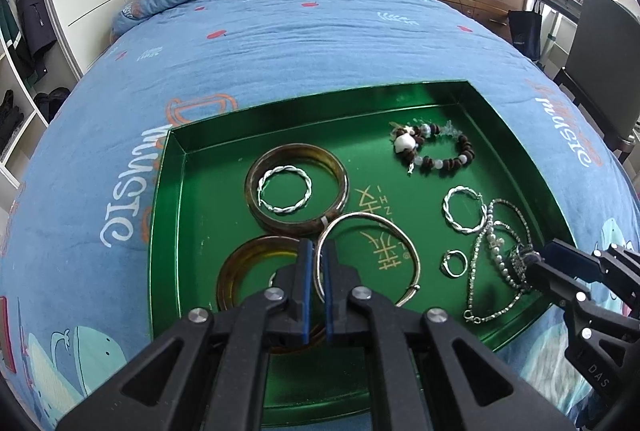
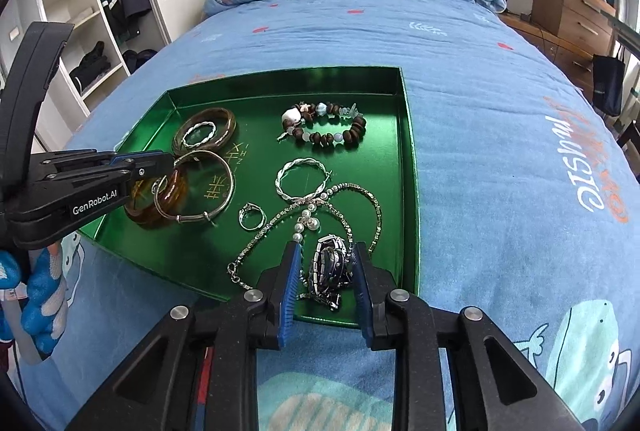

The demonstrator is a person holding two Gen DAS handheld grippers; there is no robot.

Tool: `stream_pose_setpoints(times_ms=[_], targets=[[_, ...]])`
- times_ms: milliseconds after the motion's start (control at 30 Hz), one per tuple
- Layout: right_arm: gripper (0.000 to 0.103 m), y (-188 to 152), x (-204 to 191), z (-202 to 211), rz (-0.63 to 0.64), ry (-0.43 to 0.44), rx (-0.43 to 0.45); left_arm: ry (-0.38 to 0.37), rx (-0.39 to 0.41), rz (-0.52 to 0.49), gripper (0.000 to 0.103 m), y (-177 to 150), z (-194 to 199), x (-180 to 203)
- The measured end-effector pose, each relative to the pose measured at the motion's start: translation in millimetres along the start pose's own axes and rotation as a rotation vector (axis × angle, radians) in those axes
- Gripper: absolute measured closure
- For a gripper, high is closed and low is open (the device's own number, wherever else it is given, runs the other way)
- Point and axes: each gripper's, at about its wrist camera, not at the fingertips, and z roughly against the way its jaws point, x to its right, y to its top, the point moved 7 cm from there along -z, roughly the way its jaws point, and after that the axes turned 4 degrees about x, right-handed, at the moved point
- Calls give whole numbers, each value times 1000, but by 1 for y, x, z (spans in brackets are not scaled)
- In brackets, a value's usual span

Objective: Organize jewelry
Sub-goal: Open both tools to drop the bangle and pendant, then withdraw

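A green tray [image 1: 192, 191] [image 2: 384, 159] lies on the bed with jewelry spread in it. My left gripper [image 1: 318, 245] [image 2: 166, 163] is shut on the rim of a silver bangle [image 1: 400, 231] [image 2: 224, 171], which overlaps an amber bangle [image 1: 232, 271] [image 2: 176, 191]. At the tray's near right corner my right gripper [image 2: 326, 247] [image 1: 540, 258] stands open. A dark watch [image 2: 330, 263] [image 1: 518, 259] lies between its pads on tangled chain necklaces [image 2: 376, 199] [image 1: 480, 271]. The left pad is clear of the watch.
Also in the tray: a brown bangle [image 1: 340, 171] around a twisted silver ring [image 1: 308, 187], a beaded bracelet [image 2: 356, 129], a twisted hoop [image 2: 298, 163] and a small ring [image 2: 252, 217]. Blue duvet [image 2: 480, 111] surrounds the tray. A gloved hand [image 2: 40, 291] is at left.
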Motion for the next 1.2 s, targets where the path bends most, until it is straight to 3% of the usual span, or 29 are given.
stream_pose_setpoints(times_ms=[233, 300, 400, 700, 933, 1033, 1200], targets=[[67, 3, -4, 42, -26, -7, 66, 3, 82, 8, 92, -1, 47, -8], [62, 2, -6, 56, -29, -12, 84, 9, 115, 18, 79, -4, 67, -14], [61, -2, -10, 77, -33, -18, 107, 28, 167, 26, 70, -12, 98, -24], [48, -22, -33, 142, -29, -31, 189, 64, 306, 89, 66, -48, 181, -49], [34, -39, -53, 187, -21, -46, 240, 100, 295, 104, 66, -80, 221, -56], [27, -45, -60, 202, -18, -63, 257, 101, 281, 122, 56, -93, 233, -61], [18, -55, -69, 225, -33, -85, 290, 137, 331, 116, 54, -104, 258, -70]])
